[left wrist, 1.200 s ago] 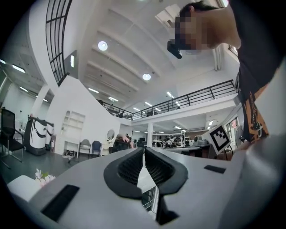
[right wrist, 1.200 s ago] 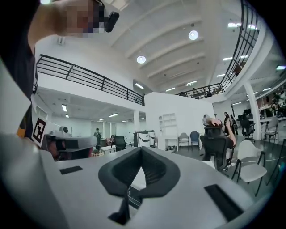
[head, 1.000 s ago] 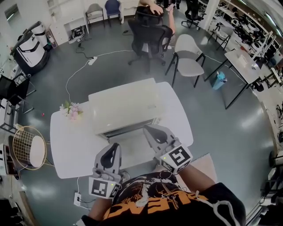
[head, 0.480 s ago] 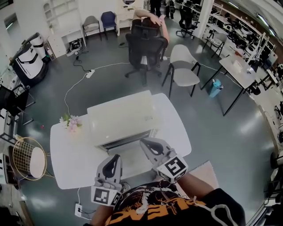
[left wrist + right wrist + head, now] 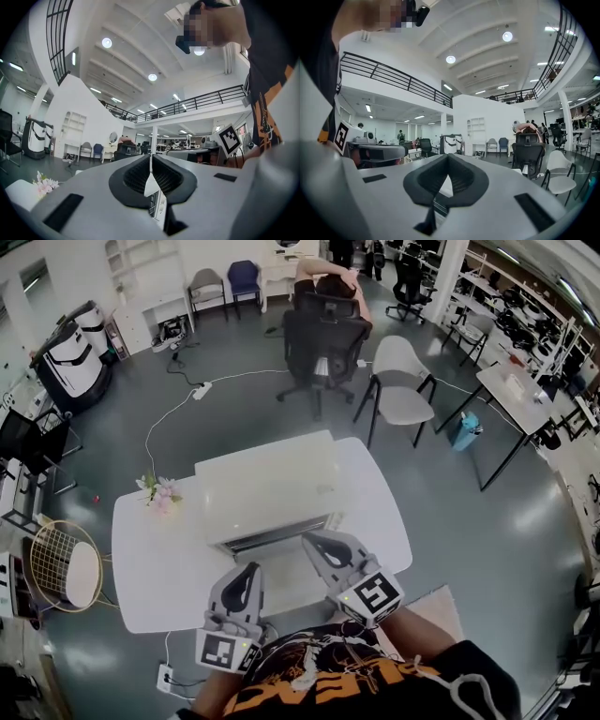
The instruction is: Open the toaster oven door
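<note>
The white toaster oven (image 5: 265, 486) stands in the middle of a white table (image 5: 155, 563), its front facing me. A pale flat panel (image 5: 281, 573), which looks like its door lying lowered, reaches from the front toward me. My left gripper (image 5: 247, 570) is at the panel's left edge, jaws closed together and empty. My right gripper (image 5: 310, 541) is near the front's right end, also shut and empty. In the left gripper view the left gripper (image 5: 150, 159) has its tips meeting. The right gripper (image 5: 448, 158) looks the same in its own view.
Pink flowers (image 5: 159, 491) lie on the table's left part. A round wire basket (image 5: 61, 568) stands left of the table and a power strip (image 5: 164, 677) lies on the floor. Beyond the table are a black office chair (image 5: 323, 338) with a person and a white chair (image 5: 405, 381).
The head view has shifted a little. Both grippers stay shut and in nearly the same places in front of the oven.
</note>
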Available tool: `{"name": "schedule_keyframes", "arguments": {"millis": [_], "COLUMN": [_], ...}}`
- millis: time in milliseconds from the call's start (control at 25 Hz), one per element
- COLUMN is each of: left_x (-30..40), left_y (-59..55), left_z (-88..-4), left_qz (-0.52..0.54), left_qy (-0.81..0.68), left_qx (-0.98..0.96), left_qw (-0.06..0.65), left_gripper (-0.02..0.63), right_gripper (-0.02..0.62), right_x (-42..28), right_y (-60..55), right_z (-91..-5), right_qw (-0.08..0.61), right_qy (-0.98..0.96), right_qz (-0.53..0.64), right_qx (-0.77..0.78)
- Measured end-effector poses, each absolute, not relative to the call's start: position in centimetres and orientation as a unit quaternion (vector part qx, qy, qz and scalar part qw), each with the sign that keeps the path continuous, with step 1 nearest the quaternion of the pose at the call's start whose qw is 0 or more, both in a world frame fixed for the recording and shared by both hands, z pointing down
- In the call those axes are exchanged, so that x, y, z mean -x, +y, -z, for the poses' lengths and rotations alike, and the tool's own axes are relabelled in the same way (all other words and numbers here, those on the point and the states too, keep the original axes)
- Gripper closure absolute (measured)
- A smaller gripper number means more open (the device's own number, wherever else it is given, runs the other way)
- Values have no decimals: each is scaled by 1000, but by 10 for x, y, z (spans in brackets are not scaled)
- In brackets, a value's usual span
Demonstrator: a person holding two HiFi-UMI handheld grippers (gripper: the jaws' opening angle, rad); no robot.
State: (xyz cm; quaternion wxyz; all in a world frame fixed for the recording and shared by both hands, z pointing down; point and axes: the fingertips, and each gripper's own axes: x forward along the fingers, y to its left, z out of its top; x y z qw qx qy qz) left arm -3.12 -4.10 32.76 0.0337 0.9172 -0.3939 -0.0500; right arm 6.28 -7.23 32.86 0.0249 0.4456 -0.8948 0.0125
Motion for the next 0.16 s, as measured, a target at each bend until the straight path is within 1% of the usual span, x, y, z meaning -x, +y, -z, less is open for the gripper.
{"name": "schedule_keyframes", "arguments": {"millis": [160], "left_x": [30], "left_y": [-43], "left_z": [-324], "left_qz": [50], "left_qy": [-394], "left_qx": [-917], "left_qw": [33], "left_gripper": [571], "right_gripper": [583], "right_x": [-63], "right_y": [-74], "right_z": [-326], "right_qw": [26], "right_qy": [-895], "right_qz": [-11], "right_qx": [-444]}}
